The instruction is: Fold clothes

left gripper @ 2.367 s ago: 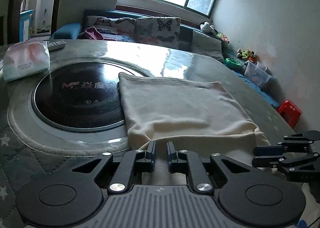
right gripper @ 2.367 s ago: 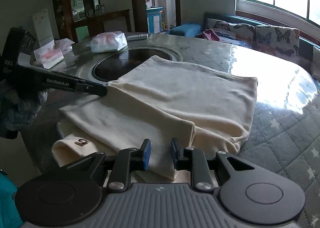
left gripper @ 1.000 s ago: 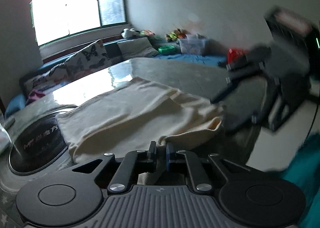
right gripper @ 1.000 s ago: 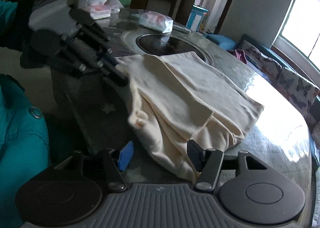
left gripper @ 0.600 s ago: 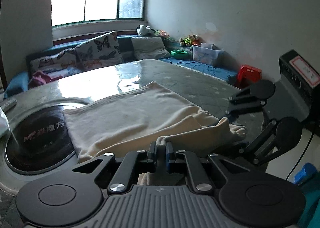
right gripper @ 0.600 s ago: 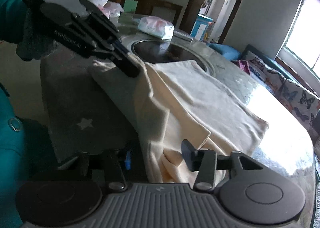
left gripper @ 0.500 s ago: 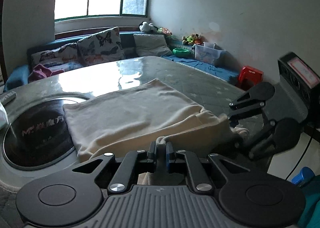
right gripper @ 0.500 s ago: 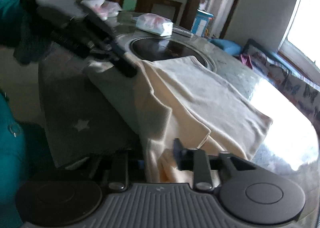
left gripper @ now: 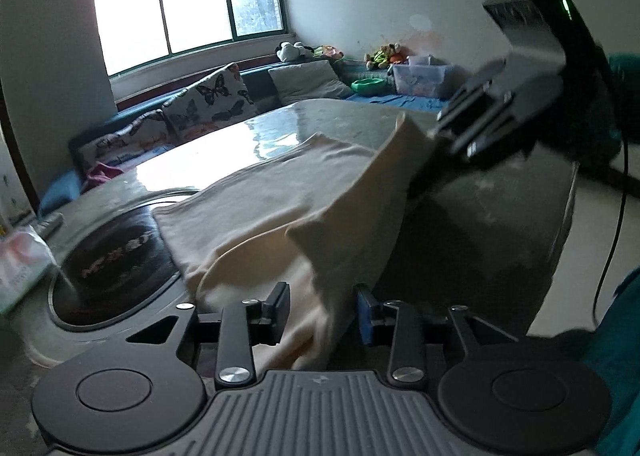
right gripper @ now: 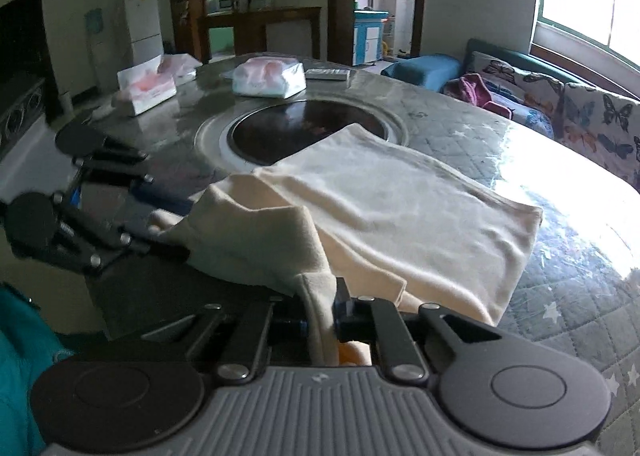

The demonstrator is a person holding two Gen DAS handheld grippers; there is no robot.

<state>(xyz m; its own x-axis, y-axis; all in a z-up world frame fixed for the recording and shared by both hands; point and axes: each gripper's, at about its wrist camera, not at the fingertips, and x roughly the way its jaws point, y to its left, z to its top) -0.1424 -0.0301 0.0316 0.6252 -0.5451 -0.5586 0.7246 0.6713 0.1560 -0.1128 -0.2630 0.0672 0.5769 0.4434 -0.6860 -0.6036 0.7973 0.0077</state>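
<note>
The cream garment (right gripper: pixel 400 196) is soft and limp; we pinch its hem in the right gripper (right gripper: pixel 320 320) while the left gripper (left gripper: pixel 322 308) jaws are opening around loose cloth.

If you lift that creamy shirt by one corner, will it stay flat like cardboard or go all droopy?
Probably droopy. The cream garment already sags in soft folds from where the right gripper pinches its edge. It likely weighs little, since one small pinch lifts a whole flap. It may slip off the glossy table if tugged.
</note>
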